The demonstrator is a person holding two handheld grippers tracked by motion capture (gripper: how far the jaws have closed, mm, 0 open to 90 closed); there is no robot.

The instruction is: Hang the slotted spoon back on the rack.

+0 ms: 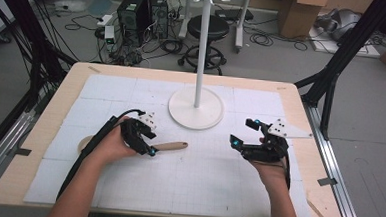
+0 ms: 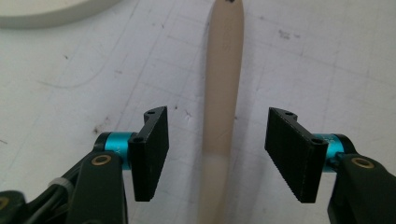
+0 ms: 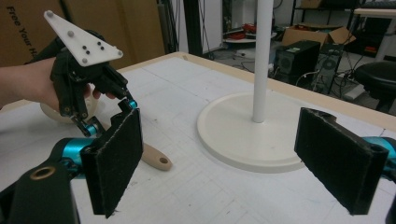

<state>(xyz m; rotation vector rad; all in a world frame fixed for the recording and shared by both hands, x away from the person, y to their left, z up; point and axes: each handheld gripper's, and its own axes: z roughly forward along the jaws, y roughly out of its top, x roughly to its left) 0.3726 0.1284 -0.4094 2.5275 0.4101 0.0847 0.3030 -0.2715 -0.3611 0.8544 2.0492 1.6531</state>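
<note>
Wooden spoon (image 2: 223, 88): lies flat on your worktop (image 1: 177, 183), left of centre, handle end with its small hole pointing toward the middle, bowl end under your left hand. Nothing rests in or on it.

Left hand-held gripper (image 2: 217, 156): yours, lowered over the spoon handle, jaws spread wide, one on each side of the handle and both clear of it.

Right hand-held gripper (image 3: 219, 163): yours, held above the right part of the worktop, well apart from the spoon, jaws wide with nothing between them.

White stand (image 1: 199, 64): upright pole on a round flat base, at the far middle of the worktop, between the two grippers and beyond them. Base bare.

Worktop: wooden board under a white gridded mat.
</note>
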